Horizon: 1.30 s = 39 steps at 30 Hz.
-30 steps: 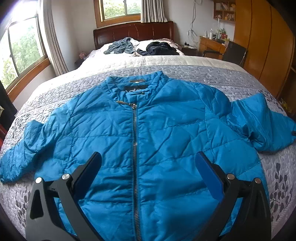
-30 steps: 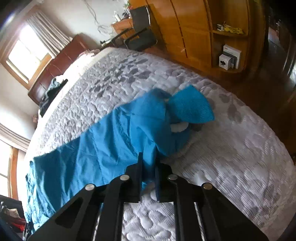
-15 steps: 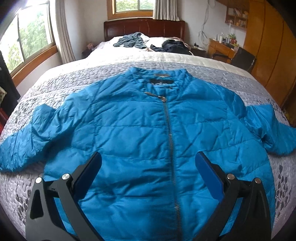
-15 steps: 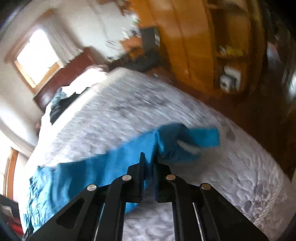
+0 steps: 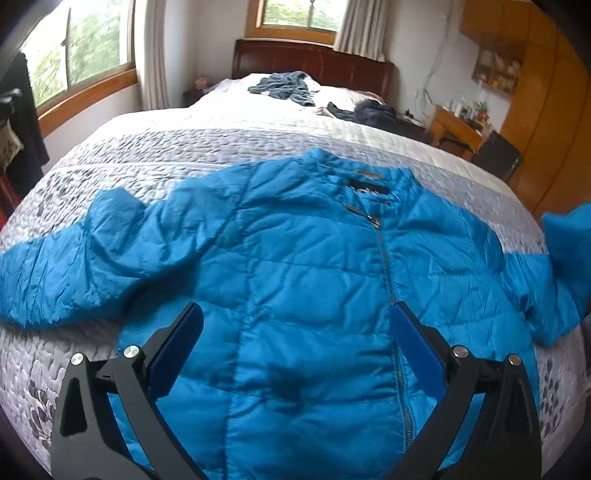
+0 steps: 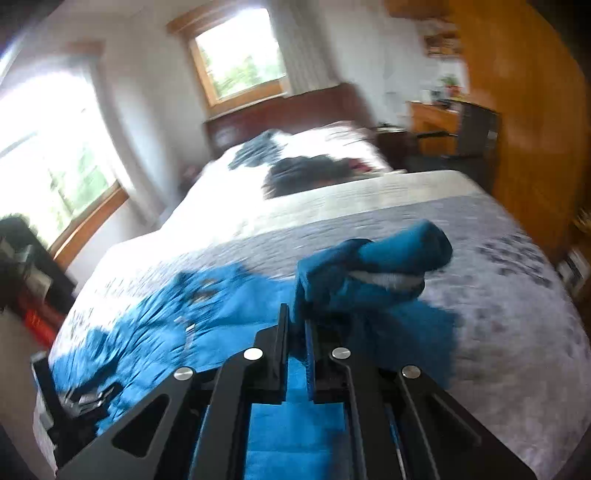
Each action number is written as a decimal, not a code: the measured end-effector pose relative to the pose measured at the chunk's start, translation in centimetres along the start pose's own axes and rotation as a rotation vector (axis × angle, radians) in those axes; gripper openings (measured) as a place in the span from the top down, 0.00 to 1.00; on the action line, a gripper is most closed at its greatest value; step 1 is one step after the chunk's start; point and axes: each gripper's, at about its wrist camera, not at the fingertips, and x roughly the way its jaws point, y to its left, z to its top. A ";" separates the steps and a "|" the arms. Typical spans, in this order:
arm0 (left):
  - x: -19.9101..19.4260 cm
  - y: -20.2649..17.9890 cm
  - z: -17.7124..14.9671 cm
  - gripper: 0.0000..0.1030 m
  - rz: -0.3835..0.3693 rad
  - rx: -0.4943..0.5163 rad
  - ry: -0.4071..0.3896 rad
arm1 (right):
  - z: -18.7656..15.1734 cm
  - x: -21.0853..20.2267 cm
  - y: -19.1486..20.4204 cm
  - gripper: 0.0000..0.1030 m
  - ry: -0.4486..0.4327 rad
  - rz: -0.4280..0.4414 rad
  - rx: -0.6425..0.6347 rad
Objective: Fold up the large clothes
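Left wrist: my left claw (image 5: pixel 295 343) gapes empty over the blue jacket (image 5: pixel 303 280), spread zipped and unfolded on the bed (image 5: pixel 155 155); right wrist: my right claw (image 6: pixel 295 328) pinches its sleeve (image 6: pixel 373 266), lifted, folding barely begun.

A: From the left wrist we look forward between the spread fingers of the left gripper (image 5: pixel 291 325), low above the blue jacket (image 5: pixel 314 280), toward the headboard (image 5: pixel 314 61) at the far end of the bed (image 5: pixel 147 147).

B: From the right wrist we look along the closed fingers of the right gripper (image 6: pixel 295 325), close over a raised sleeve (image 6: pixel 376 266). This view is blurred, so its tilt is perhaps leftward.

A: We share the jacket, the quilted bed, the headboard and the window (image 5: pixel 299 14) behind it.
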 end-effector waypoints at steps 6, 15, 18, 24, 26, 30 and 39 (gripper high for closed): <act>0.0 2.2 1.0 0.03 0.018 -0.051 -0.019 | -2.3 5.1 9.3 0.93 0.089 0.063 -0.150; 0.1 4.9 2.2 0.03 -0.008 -0.128 -0.009 | -8.3 12.5 17.7 0.93 0.281 0.137 -0.280; 0.1 5.4 2.3 0.03 -0.014 -0.139 -0.005 | -9.6 13.4 18.7 0.93 0.309 0.132 -0.322; 1.1 5.2 2.1 0.03 -0.066 -0.144 0.046 | -10.0 11.7 17.6 0.74 0.335 0.247 -0.288; 1.8 4.6 1.9 0.03 -0.096 -0.139 0.080 | -9.5 9.9 16.3 0.73 0.291 0.257 -0.287; 3.6 2.8 1.3 0.03 -0.134 -0.104 0.168 | -7.9 7.1 12.8 0.63 0.215 0.263 -0.220; 8.6 -1.4 2.4 0.04 -0.166 -0.055 0.309 | -5.5 5.6 3.2 0.62 0.084 0.113 -0.046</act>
